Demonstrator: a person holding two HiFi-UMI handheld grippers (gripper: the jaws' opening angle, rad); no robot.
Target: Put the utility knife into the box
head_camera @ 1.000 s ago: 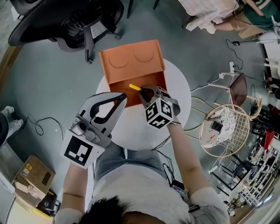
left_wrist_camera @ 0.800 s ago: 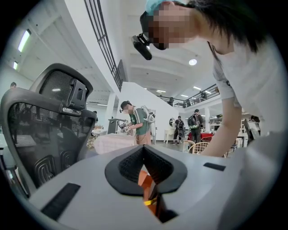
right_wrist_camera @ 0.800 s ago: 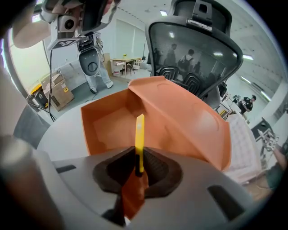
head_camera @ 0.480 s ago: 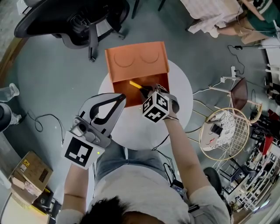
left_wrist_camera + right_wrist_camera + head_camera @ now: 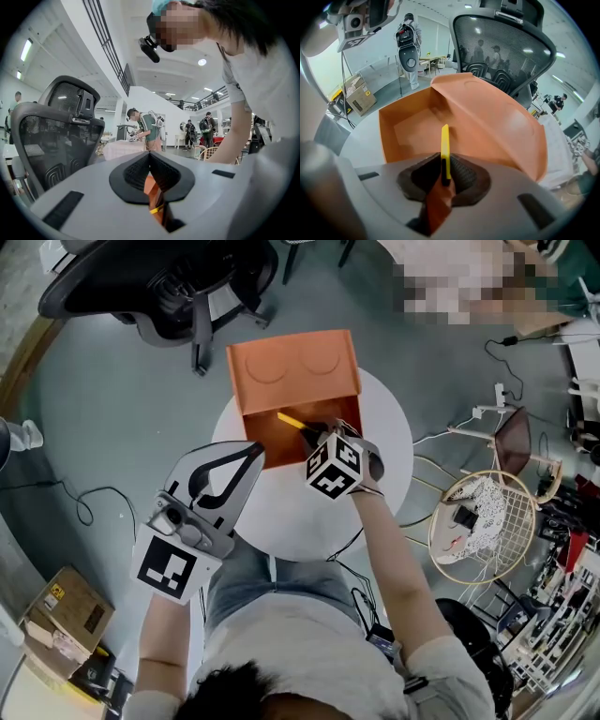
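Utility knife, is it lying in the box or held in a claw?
Held. The right claw is shut on the utility knife, its yellow end poking out over the open orange box.

Honestly nothing readable here. The cubes [image 5: 335, 471] on the left tool [image 5: 257, 452] and right tool [image 5: 317, 434] only carry black-and-white square patterns, and the yellow sticker [image 5: 58, 595] on the cardboard box [image 5: 80, 620] is too small to make out.

Right gripper [image 5: 315, 434] forward, clamping utility knife [image 5: 291, 421]; left gripper [image 5: 255, 454] back, jaws seemingly together.
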